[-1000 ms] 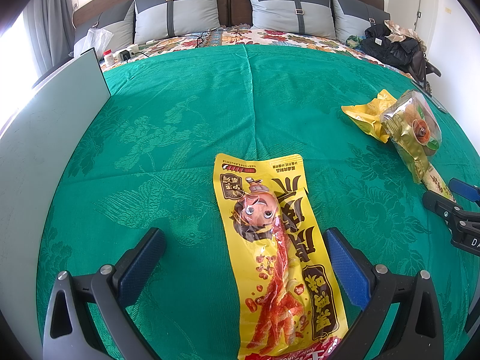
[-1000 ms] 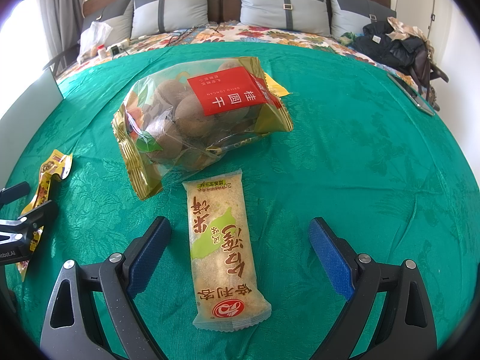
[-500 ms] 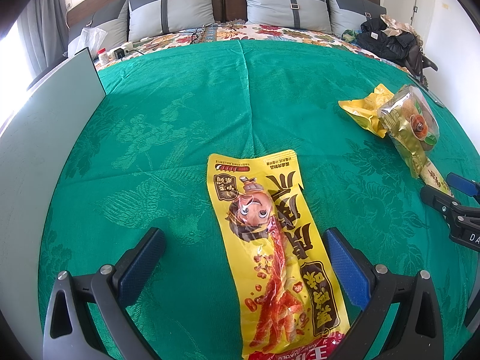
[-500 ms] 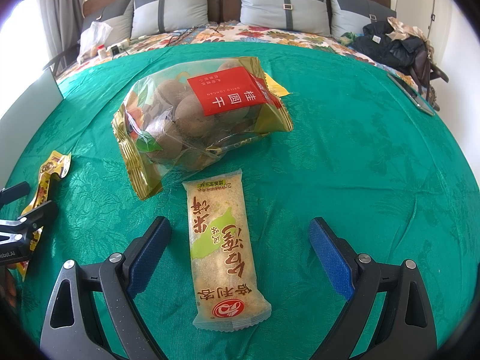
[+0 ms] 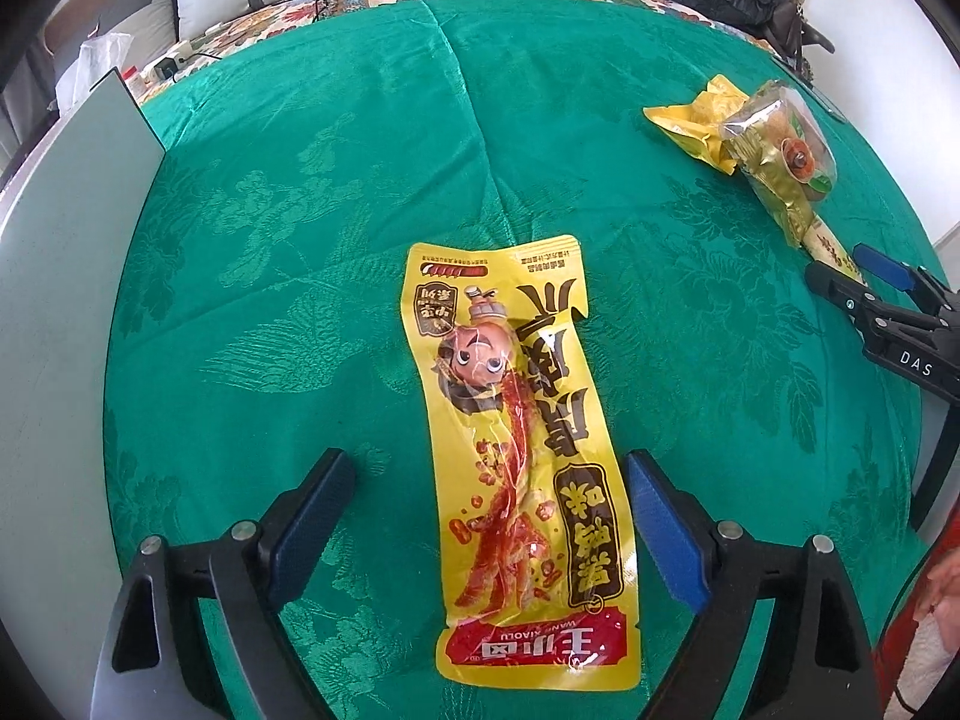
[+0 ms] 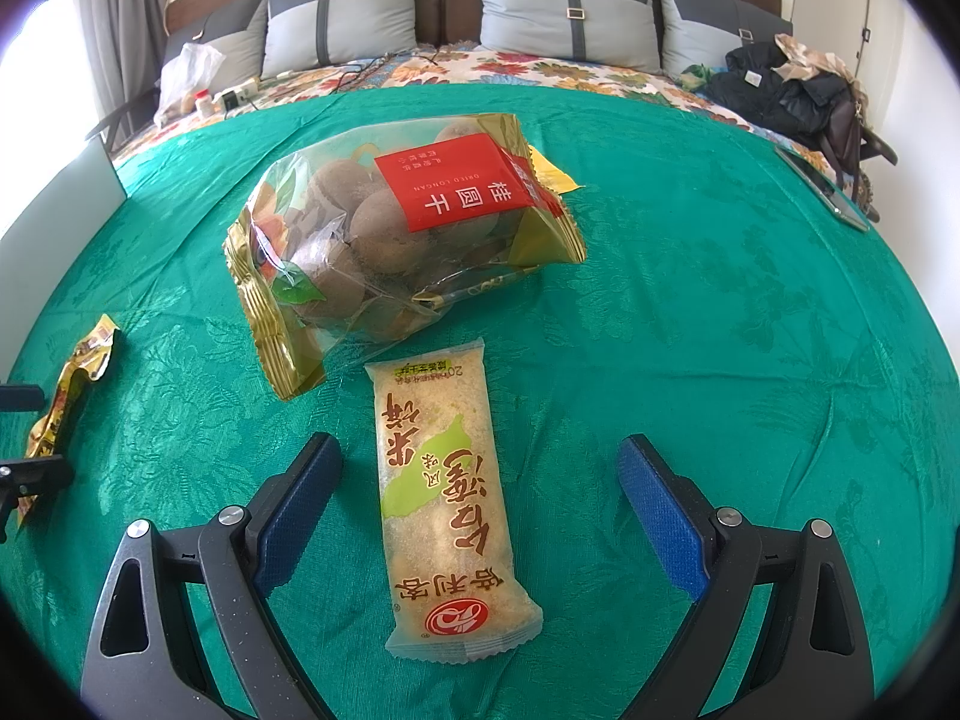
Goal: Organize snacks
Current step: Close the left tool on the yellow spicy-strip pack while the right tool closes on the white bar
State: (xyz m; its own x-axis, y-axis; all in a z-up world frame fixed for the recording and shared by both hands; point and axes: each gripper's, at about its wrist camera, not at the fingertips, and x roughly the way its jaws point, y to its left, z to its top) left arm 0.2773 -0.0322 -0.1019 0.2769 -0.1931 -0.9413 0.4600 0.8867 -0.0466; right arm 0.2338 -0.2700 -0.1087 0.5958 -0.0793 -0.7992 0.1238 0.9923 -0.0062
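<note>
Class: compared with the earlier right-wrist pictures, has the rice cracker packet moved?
No. The rice cracker packet lies just below the dried longan bag, exactly as before.

left gripper [image 5: 486, 516] tipped further down | jaws just closing, clear of yellow snack packet [image 5: 522, 462] between them

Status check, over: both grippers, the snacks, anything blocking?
Left gripper open, jaws just closing in around yellow spicy-strip packet, not gripping. Right gripper open astride rice cracker pack. Dried longan bag just beyond it. Nothing blocking.
</note>
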